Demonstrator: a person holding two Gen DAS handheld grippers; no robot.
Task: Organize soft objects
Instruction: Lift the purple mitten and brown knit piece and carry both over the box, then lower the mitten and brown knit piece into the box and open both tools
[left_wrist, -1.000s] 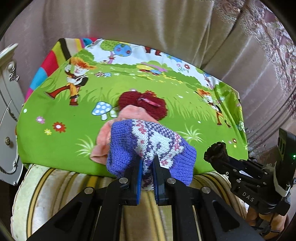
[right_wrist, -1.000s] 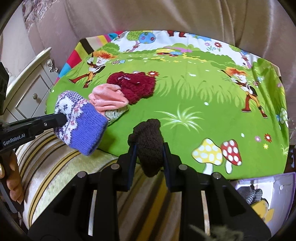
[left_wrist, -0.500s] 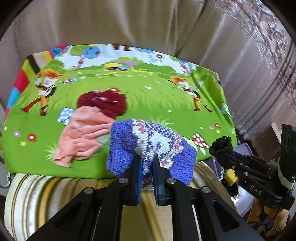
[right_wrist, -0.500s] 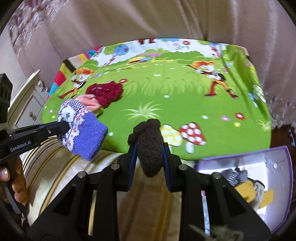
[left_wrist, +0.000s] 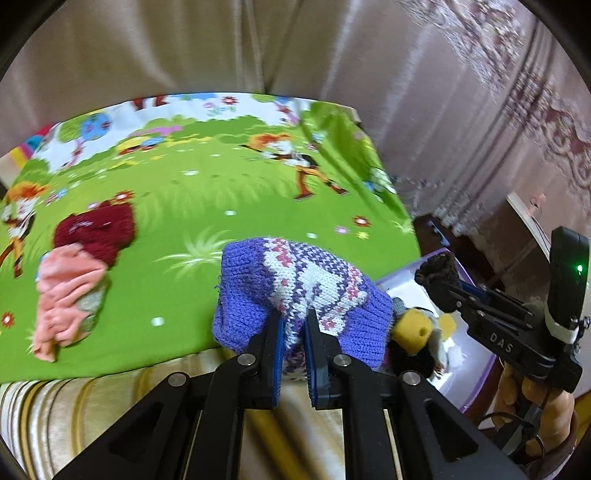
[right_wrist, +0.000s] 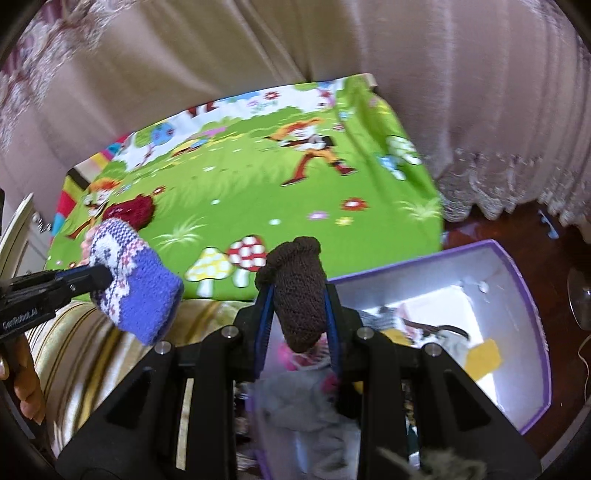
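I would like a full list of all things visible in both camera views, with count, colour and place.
Knitted patterned sock: one, blue-purple and white, held by left hand-held gripper.
Knitted brown sock: one, dark brown, held by right hand-held gripper.
Knitted dark red item: one, maroon, on cartoon mat.
Pink cloth: one, salmon pink, touching the maroon item.
Cartoon mat: one, green, on the striped cushion.
Purple-rimmed box: one, white inside, right of the mat, holding mixed items.
Left hand-held gripper: black, shut.
Right hand-held gripper: black, shut.
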